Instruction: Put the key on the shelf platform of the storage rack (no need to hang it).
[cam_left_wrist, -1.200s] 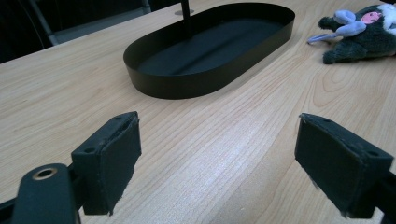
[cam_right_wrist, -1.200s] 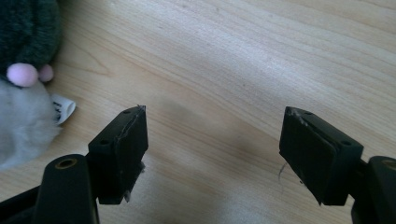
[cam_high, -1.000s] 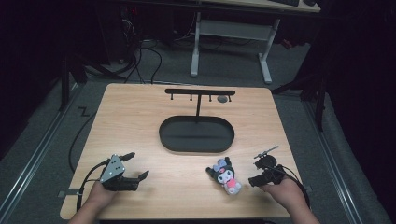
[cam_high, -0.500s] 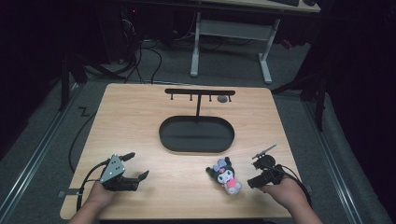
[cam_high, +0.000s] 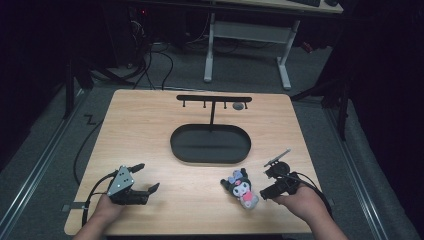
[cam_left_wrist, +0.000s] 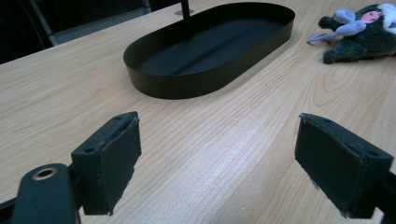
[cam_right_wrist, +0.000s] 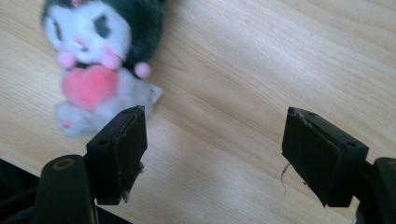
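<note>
From the high view, a plush toy (cam_high: 241, 186) lies on the worktop (cam_high: 150, 130) near the right corner, just beside the right gripper (cam_high: 278, 175); the left gripper (cam_high: 144, 178) rests near left, and a black oval tray (cam_high: 210, 144) sits mid-worktop. The left gripper view shows its fingers (cam_left_wrist: 108, 161) spread wide, holding nothing. The right gripper view shows fingers (cam_right_wrist: 119, 151) likewise released, the toy beside the left one.

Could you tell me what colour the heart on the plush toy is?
Pink; the heart shows best in the right gripper view.
</note>
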